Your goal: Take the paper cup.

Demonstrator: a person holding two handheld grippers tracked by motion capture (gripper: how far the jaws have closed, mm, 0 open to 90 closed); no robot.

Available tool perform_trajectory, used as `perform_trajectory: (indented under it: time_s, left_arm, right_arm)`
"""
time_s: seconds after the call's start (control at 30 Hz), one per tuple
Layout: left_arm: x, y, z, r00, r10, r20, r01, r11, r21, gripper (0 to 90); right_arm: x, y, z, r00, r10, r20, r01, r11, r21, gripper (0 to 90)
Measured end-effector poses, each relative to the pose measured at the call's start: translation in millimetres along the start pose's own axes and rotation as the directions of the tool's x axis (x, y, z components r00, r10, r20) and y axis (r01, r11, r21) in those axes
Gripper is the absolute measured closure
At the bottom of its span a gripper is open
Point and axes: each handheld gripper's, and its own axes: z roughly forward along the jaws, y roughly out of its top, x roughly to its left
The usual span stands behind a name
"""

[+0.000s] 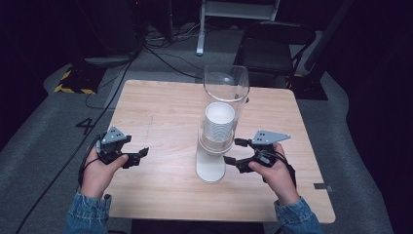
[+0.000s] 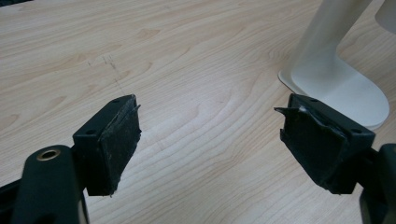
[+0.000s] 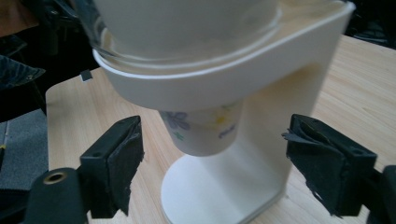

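A light wooden table (image 1: 160, 107) stands on grey carpet (image 1: 44, 126). Behind it are a dark folding chair (image 1: 272, 46) and a white stand (image 1: 238, 9). Black cables (image 1: 160, 53) run across the floor, by yellow-black tape (image 1: 65, 80). The surroundings are dark.

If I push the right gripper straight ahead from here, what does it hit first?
Most likely the flowered paper cup hanging out below the dispenser's white collar. The right gripper is open and lined up on it, though depth is hard to judge.

digit "4" (image 1: 84, 125) – marked on grey floor (image 1: 44, 146), left of table (image 1: 160, 102)
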Motion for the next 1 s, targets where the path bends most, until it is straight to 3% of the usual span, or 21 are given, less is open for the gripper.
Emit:
perform_trajectory:
  time_s: [0.2,0.6,1.0]
  left_arm:
    - [-0.9,-1.5,0.0,1.0000,0.003,0.006,-0.003,1.0000,0.007,19.5]
    - [1.4,-11.1,-5.2,0.9999,-0.010,-0.009,0.010,0.9997,0.021,19.6]
    - [2.3,-14.2,-8.2,0.9998,-0.017,-0.014,0.018,0.9996,0.024,19.9]
  right_arm:
    - [5.8,-2.0,15.0,0.9999,0.015,0.001,-0.015,0.999,-0.031,16.5]
    - [13.2,-5.1,45.9,0.9998,-0.003,0.019,0.005,0.994,-0.106,18.3]
    - [14.6,-5.6,51.0,0.9959,-0.036,0.083,0.049,0.986,-0.161,28.5]
